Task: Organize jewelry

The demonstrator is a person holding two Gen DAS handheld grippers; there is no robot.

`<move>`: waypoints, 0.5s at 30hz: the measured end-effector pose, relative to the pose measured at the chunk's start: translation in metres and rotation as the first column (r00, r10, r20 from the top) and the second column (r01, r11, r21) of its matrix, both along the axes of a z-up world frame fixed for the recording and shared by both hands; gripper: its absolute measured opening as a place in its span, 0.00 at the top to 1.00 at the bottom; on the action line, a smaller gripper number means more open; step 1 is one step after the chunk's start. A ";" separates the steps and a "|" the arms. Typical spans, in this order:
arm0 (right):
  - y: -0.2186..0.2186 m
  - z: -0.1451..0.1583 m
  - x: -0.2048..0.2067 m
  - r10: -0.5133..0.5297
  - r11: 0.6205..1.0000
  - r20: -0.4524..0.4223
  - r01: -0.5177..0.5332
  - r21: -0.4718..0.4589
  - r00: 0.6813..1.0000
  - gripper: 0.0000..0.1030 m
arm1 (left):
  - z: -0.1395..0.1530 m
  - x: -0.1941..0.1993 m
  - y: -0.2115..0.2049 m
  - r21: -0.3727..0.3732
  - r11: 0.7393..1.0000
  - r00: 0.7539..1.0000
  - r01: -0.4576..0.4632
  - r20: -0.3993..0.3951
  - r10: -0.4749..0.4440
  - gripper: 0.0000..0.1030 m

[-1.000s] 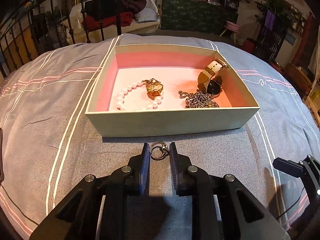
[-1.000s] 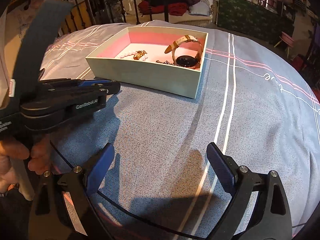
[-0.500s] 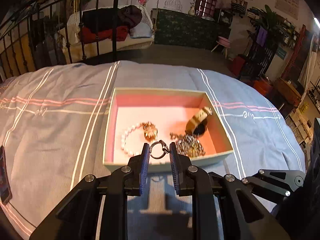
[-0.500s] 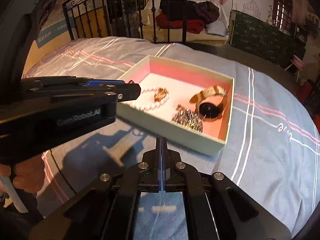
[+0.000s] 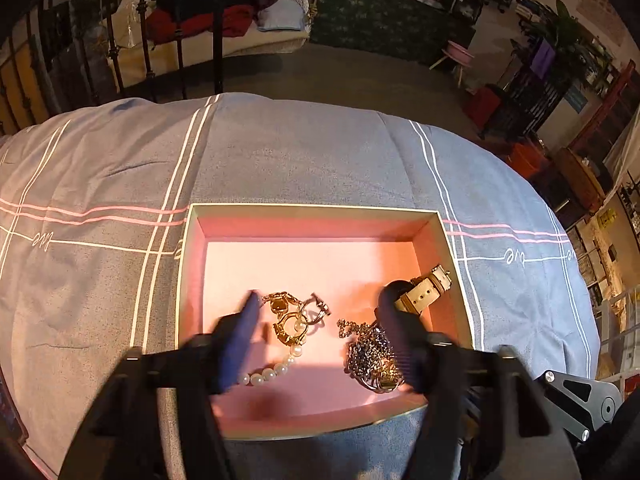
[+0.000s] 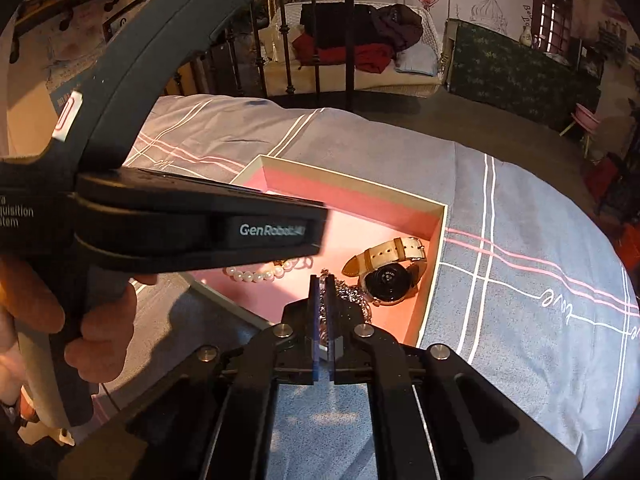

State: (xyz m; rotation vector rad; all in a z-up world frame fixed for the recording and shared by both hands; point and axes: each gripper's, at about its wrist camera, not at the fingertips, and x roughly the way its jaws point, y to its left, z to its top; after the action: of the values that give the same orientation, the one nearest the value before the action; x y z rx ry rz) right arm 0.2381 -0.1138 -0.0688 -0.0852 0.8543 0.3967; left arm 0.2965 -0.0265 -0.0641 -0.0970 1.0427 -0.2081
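Two grippers hang over the pink-lined box (image 5: 312,211), which sits on the striped bedspread (image 5: 280,152). The left gripper (image 5: 316,312) is directly above the box floor, its jaws opening wide and blurred, with nothing pressed between the pads. A small silver ring piece (image 5: 316,310) lies below that gap, at about 12 o'clock from the fingertips, touching the gold bracelet (image 5: 288,322) and the pearl strand (image 5: 276,368); it looks just let go, though the blur makes that a judgement.

The right gripper (image 6: 322,300) stands near the box's near wall with its jaws nearly together, opening a little, and empty. From it the silver chain heap (image 6: 352,294) lies just past the tips at 12 o'clock, and the watch (image 6: 388,276) at about 1 o'clock, its tan strap running roughly from 9 to 3.

So the left hand (image 6: 60,320) is nearer the ring and bracelet, the right gripper nearer chain and watch. No loose jewelry shows on the bedspread.
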 end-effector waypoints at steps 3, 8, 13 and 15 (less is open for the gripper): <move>-0.002 0.002 -0.009 -0.018 1.000 0.054 0.018 0.015 0.998 0.06 | 0.006 -0.007 0.003 0.071 0.997 0.998 -0.036 0.049 0.033 0.08; -0.008 0.005 -0.013 -0.068 0.998 0.092 0.069 -0.003 0.993 0.05 | 0.025 -0.027 0.010 0.100 0.993 0.983 -0.062 0.176 0.044 0.08; -0.025 0.024 -0.052 -0.174 0.982 0.283 0.189 -0.027 0.943 0.05 | 0.067 -0.089 0.026 0.088 0.992 0.904 -0.091 0.425 0.046 0.07; -0.034 0.034 -0.070 -0.229 0.967 0.366 0.254 -0.021 0.902 0.05 | 0.084 -0.118 0.030 0.090 0.991 0.857 -0.103 0.513 0.043 0.06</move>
State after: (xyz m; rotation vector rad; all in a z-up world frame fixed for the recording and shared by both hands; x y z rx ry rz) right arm 0.1683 -0.1482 -0.0349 -0.1098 0.5042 0.1099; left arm 0.1783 0.0039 0.0197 0.0244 0.5143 -0.0946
